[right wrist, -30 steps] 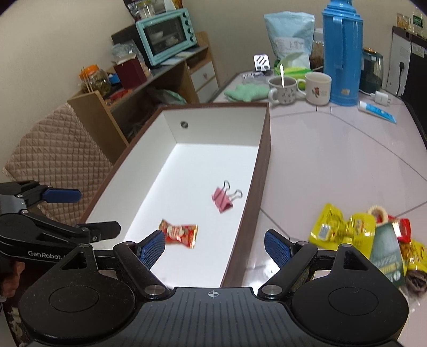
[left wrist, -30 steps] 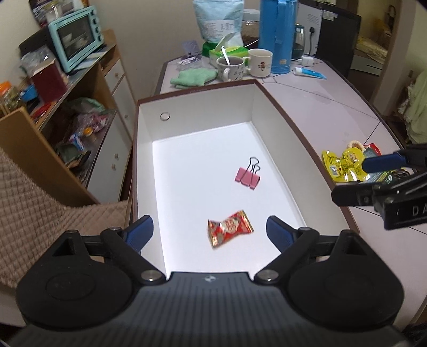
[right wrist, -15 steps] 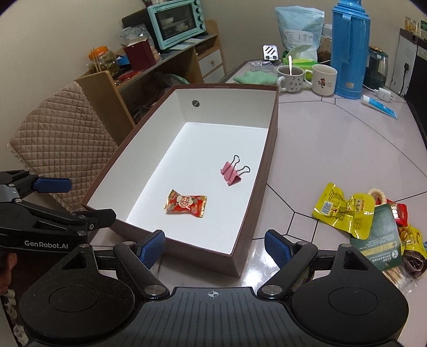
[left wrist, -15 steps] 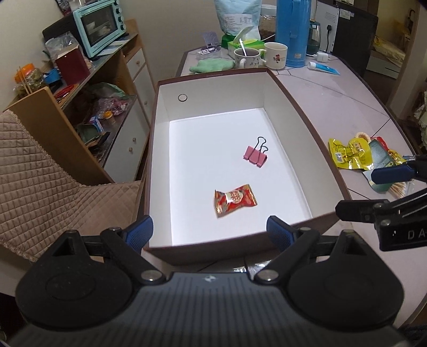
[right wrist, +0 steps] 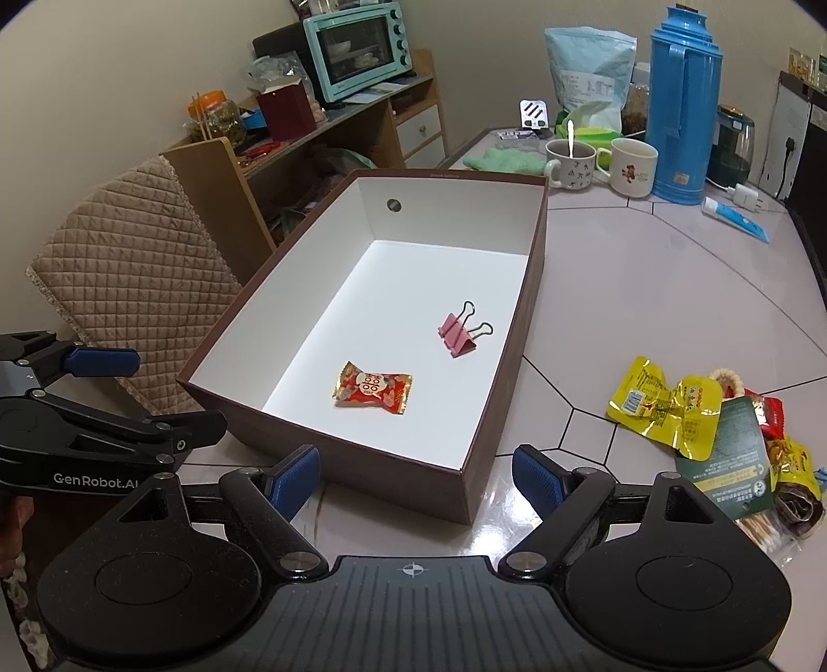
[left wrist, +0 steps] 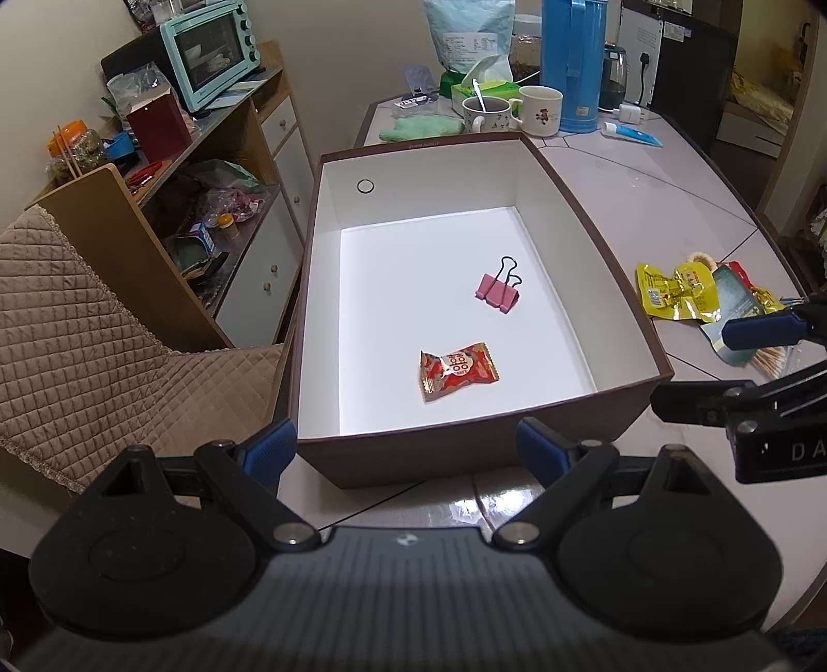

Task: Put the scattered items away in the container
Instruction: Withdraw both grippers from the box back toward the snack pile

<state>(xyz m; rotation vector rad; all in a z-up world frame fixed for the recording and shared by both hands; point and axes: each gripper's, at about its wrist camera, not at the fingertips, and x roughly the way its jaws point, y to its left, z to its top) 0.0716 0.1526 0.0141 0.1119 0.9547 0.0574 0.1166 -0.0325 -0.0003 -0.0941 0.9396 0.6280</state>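
Note:
A brown box [left wrist: 610, 248] with a white inside [right wrist: 537, 279] stands on the table. Inside it lie a red candy wrapper [left wrist: 457, 369] [right wrist: 373, 387] and a pink binder clip [left wrist: 497, 290] [right wrist: 459, 333]. To the right of the box a pile of loose items rests on the table: a yellow packet [left wrist: 674, 292] [right wrist: 667, 406], a dark green packet [right wrist: 734, 457] and a red wrapper [right wrist: 774, 413]. My left gripper [left wrist: 407, 451] hangs open and empty before the box's near wall. My right gripper [right wrist: 416, 475] is open and empty near the box's front right corner.
At the table's far end stand a blue thermos [left wrist: 573, 62], two mugs [right wrist: 599, 163], a green cloth [left wrist: 421, 126] and a toothpaste tube [right wrist: 736, 217]. A quilted chair [left wrist: 77, 331] and a shelf with a teal oven [right wrist: 356, 46] sit to the left.
Both grippers have pulled back from over the box toward its near end and risen. The candy and clip have stayed where they lay. Both grippers remain open.

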